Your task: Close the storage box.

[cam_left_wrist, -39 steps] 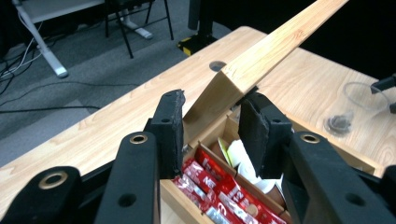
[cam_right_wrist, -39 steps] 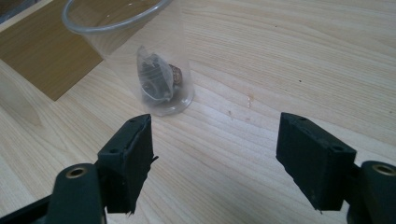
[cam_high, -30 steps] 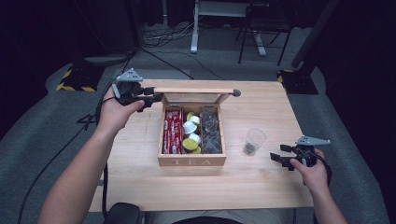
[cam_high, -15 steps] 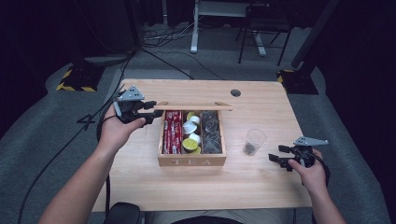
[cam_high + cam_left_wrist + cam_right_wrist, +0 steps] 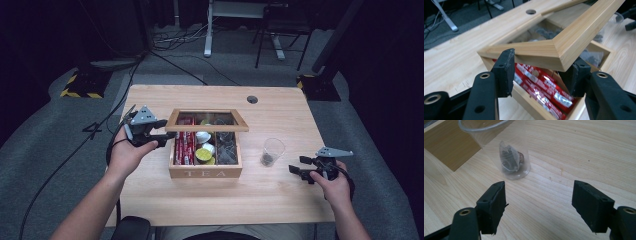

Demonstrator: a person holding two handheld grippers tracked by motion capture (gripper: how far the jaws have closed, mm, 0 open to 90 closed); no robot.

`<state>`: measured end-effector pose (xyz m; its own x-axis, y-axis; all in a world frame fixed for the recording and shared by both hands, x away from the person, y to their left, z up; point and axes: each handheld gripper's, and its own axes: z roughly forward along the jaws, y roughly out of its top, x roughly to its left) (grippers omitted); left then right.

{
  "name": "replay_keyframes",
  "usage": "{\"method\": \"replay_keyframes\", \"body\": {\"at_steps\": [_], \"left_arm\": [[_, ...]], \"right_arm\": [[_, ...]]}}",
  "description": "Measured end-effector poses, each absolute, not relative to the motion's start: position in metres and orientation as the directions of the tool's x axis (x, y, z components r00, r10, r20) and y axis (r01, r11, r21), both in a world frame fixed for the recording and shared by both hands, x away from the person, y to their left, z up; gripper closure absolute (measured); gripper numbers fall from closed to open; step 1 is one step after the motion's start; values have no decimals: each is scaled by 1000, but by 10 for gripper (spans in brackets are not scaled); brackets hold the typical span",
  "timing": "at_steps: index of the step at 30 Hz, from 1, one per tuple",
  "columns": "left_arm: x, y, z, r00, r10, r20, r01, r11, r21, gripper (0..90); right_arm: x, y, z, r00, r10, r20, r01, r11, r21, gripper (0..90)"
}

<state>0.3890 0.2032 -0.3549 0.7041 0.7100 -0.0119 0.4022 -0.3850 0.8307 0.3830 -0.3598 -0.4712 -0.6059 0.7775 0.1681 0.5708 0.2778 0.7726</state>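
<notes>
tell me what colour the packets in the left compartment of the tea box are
Red, with white and silver print, on the packets; clearest in the left gripper view.

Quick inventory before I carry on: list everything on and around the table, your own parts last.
table: one, light wood, centre, round cable hole near its far edge
tea box: one, light wood, mid-table, marked TEA in front
lid: one, wood frame with clear pane, hanging partly lowered over the box
red packets: several, red, box's left compartment
round pods: a few, white and yellow-green, middle compartment
dark sachets: several, right compartment
cup: one, clear plastic, right of the box, a tea bag inside
left gripper: black, jaws have just been opening, lid's corner between them
right gripper: black, open, beside the cup
</notes>
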Motion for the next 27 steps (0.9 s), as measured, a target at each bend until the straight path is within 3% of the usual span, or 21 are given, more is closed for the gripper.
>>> {"method": "replay_keyframes", "body": {"at_steps": [22,24,27], "left_arm": [[367,198,-400,687,727,-19,446,-401,801,461],[368,197,-405,702,709,-68,461,-379,802,515],[367,191,-412,705,708,-32,455,-417,787,509]], "right_arm": [[380,-353,-467,-628,763,154,554,298,778,277],[380,-353,-467,-630,762,150,551,303,778,277],[380,-352,-467,-630,762,149,551,304,777,277]]}}
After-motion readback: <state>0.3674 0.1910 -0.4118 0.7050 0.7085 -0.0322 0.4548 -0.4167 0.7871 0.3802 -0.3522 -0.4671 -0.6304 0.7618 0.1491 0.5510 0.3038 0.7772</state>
